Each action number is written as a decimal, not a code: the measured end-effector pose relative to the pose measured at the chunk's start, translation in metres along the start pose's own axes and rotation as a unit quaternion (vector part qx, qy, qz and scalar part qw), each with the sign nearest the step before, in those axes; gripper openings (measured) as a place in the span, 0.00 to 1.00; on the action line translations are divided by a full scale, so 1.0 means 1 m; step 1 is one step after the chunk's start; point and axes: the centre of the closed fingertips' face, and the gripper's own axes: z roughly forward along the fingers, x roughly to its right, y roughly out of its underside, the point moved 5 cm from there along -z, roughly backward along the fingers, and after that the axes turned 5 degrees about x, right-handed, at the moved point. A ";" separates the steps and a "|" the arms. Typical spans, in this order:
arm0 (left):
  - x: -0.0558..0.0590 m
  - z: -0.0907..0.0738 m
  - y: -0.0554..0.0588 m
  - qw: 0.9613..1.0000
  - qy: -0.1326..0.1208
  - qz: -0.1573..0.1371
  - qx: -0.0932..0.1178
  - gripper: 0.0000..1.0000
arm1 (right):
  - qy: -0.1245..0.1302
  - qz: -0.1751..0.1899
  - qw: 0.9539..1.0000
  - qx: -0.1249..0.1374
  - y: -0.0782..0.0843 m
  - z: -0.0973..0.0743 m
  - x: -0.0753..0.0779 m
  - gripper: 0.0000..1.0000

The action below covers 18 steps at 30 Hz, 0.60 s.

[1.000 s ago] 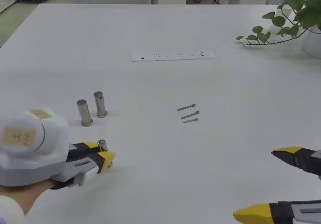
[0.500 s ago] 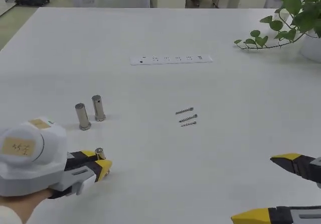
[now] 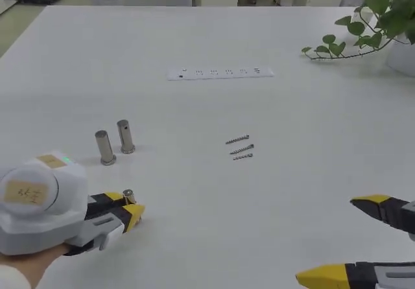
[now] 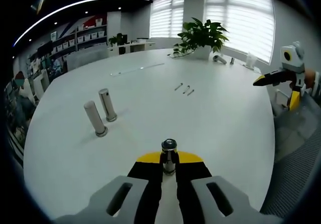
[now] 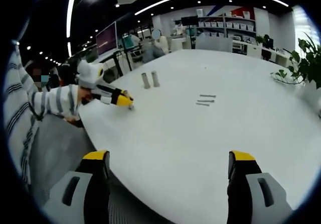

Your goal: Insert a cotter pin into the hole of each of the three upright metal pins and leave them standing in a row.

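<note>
**Left claw and held pin.** The left claw (image 3: 132,206) sits low over the near left part of the white tabletop (image 3: 305,120). Its yellow-tipped jaws are drawn narrow and clamp the third metal pin (image 3: 128,196). In the left gripper view the claw (image 4: 169,162) grips this pin (image 4: 169,152) by its lower half, with the pin's rounded head rising upright above the jaw tips. Whether the foot of the pin touches the tabletop cannot be told. In the right gripper view the left claw (image 5: 127,101) reaches in from the left, near the tabletop's edge, on an arm in a striped sleeve (image 5: 35,108).

**Right claw.** The right claw (image 3: 337,238) is at the near right with its jaws spread wide and nothing between them. In its own view the claw (image 5: 169,156) shows two yellow tips well apart above the tabletop's near edge.

**Free pins.** The two free metal pins (image 3: 104,148) (image 3: 126,137) stand upright just beside each other, apart, beyond the left claw. They also appear in the left gripper view (image 4: 95,118) (image 4: 107,105).

**Cotter pins.** The three cotter pins (image 3: 241,148) lie flat near mid-tabletop, side by side in a tight stack, well apart from all the metal pins (image 4: 184,88) (image 5: 204,100).

**Surroundings.** A white power strip (image 3: 220,73) lies farther back, and a potted plant (image 3: 379,13) trails leaves over the far right corner.
</note>
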 end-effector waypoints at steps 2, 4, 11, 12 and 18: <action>0.000 0.000 0.000 1.000 0.000 -0.001 0.001 0.07 | 0.000 0.000 1.000 0.000 0.000 0.000 0.000 1.00; 0.001 0.000 0.001 1.000 -0.001 -0.001 0.001 0.07 | 0.001 0.001 1.000 -0.003 0.001 0.001 0.000 1.00; 0.000 0.002 0.003 1.000 -0.004 0.003 0.002 0.07 | -0.003 -0.002 1.000 -0.010 0.004 0.002 -0.002 1.00; 0.000 0.002 0.002 1.000 -0.004 0.003 0.003 0.07 | -0.005 -0.001 1.000 -0.009 0.005 0.003 -0.002 1.00; -0.001 0.002 0.003 1.000 -0.006 -0.001 0.006 0.07 | -0.006 -0.003 1.000 -0.011 0.006 0.004 -0.004 1.00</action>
